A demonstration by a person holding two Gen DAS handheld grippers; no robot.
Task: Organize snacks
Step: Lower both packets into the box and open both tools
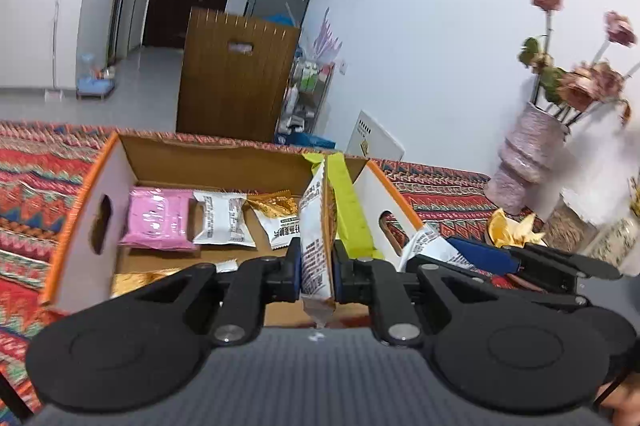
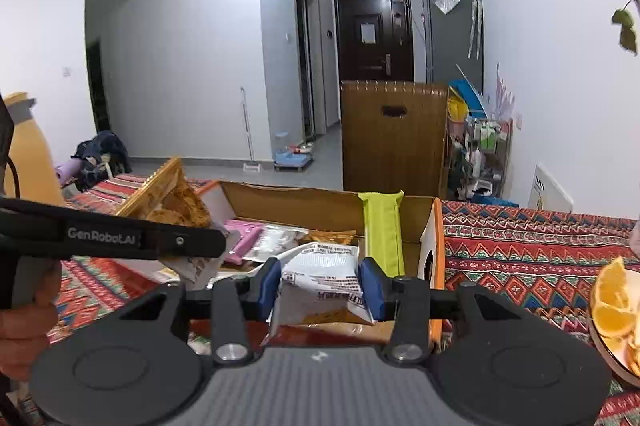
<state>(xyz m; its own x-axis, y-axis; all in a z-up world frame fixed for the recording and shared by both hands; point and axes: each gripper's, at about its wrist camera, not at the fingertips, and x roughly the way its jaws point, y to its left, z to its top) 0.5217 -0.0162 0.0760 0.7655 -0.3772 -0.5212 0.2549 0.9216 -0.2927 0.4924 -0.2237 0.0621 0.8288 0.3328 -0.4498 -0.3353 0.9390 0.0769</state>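
Snack packets are held in both tools above the near edge of the cardboard box (image 1: 208, 162). The left hand-held gripper (image 1: 316, 272) is closed on a white packet (image 1: 316, 222) standing upright on edge, gripped low on its body. The right hand-held gripper (image 2: 318, 286) is closed on a second white packet (image 2: 320, 268), which is crumpled between the pads.

Hazards, near to far:
- Crushing: the right grip already buckles the wrapper; the contents may break if pressure increases.
- Slip: the tall left packet is held near its bottom, so it may pivot or fall outside the box.
- Collision: both tools work close together at the right end of the box, near the green tape strip (image 1: 350, 210) and the side wall.
- Overlap: the pink packet (image 1: 158, 218), a white packet and a gold one (image 1: 276, 204) already lie on the box floor; a careless drop would pile on them.
- Further right, a plate of orange slices (image 2: 614, 306) stands on the patterned desk cloth (image 2: 540, 246); a wide swing may strike it.
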